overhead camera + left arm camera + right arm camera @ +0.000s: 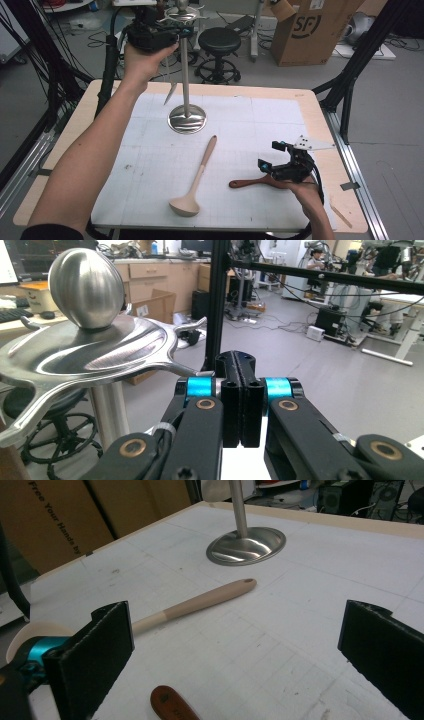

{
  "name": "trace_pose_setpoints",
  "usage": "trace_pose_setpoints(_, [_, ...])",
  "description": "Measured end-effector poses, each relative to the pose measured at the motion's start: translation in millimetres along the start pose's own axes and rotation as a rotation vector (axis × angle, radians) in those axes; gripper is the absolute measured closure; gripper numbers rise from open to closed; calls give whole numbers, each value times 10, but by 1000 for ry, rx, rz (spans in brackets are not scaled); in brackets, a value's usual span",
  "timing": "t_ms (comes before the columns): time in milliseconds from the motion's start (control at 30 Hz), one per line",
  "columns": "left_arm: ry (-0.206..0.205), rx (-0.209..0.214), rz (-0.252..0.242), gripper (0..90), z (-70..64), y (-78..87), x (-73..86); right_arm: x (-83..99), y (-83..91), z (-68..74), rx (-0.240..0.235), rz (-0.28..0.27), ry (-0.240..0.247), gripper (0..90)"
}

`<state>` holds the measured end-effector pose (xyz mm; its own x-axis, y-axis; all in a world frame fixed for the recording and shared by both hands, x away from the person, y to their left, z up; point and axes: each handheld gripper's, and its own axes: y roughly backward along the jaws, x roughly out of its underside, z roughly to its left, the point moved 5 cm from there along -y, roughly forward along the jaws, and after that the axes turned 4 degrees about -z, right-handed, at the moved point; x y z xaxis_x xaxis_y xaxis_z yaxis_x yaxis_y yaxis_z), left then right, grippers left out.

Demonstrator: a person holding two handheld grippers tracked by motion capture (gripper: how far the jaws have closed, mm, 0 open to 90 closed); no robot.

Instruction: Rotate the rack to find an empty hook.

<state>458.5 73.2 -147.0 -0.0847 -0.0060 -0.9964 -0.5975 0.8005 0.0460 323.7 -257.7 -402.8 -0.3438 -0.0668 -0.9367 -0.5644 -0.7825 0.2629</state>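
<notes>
Steel rack: a polished utensil stand (186, 118) stands ahead of both grippers on the surface (260, 130); its round base sits flat, its thin pole rises to a crown of curved hooks (95, 357) under an egg-shaped knob (86, 287).

Left hand-held gripper (150, 36): raised to the crown's level, just beside one hook; in the left gripper view its jaws are pressed together. A slim metal utensil (171, 91) hangs below it near the pole. Whether the jaws pinch its top or a hook already bears it, I cannot tell.

Reason for the height: the hooks sit at the pole's top, so a utensil probably has to be lifted that high and held hanging straight for its end to catch.

Right hand-held gripper (281, 162): low over the near right of the surface, jaws spread wide and empty, the right hand (307, 195) behind it.

Brown wooden utensil (252, 182): flat on the surface, its handle end (172, 704) between and just short of the open jaws. The wide stance looks set for closing on it.

Beige ladle (196, 181): flat on the surface left of the right hand-held gripper, bowl toward the person, handle tip (245, 583) toward the rack's base, well apart from both grippers.
</notes>
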Motion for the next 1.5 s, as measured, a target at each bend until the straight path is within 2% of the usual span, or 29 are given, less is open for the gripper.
trace_pose_setpoints(333, [-8,-15,-6,896,19,59,-28,0,-1,7,1,1,1,1])
trace_pose_setpoints(667, [-5,3,-3,896,-31,20,-15,2,-24,12,-2,5,-2,1])
trace_pose_setpoints(833, [5,-19,-4,896,-11,-13,2,0,-24,9,-4,1,0,1])
trace_pose_setpoints(933, [-3,-31,-6,896,-9,-9,0,-2,-17,8,-4,0,-1,1])
trace_pose_setpoints(1200, [-4,-53,-12,896,55,84,-5,0,-8,7,-3,2,0,1])
trace_pose_setpoints(1500, [-1,-46,-18,895,137,193,-26,3,-23,15,-4,5,1,1])
